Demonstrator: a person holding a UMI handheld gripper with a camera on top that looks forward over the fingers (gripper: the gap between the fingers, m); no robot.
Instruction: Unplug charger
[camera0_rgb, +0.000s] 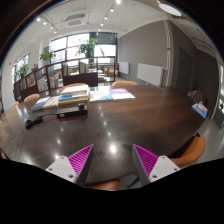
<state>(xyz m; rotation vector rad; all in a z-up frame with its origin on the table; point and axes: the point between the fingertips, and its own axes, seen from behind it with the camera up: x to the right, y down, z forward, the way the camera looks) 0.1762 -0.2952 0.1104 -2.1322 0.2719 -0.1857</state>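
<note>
My gripper (112, 152) is open and empty, its magenta pads (80, 160) spread wide above a dark wooden table (120, 125). Far beyond the fingers, to the left, a small white block that looks like a power strip or charger (70, 109) lies on the table. A dark cable or plug (38, 119) trails off to its left. These are too small to tell which part is the charger. Nothing stands between the fingers.
A stack of books (62, 97) and loose papers (116, 94) lie behind the white block. A small bluish item (200, 108) sits at the table's right edge. An orange chair (190, 150) stands near the right finger. Windows and plants (88, 45) line the back.
</note>
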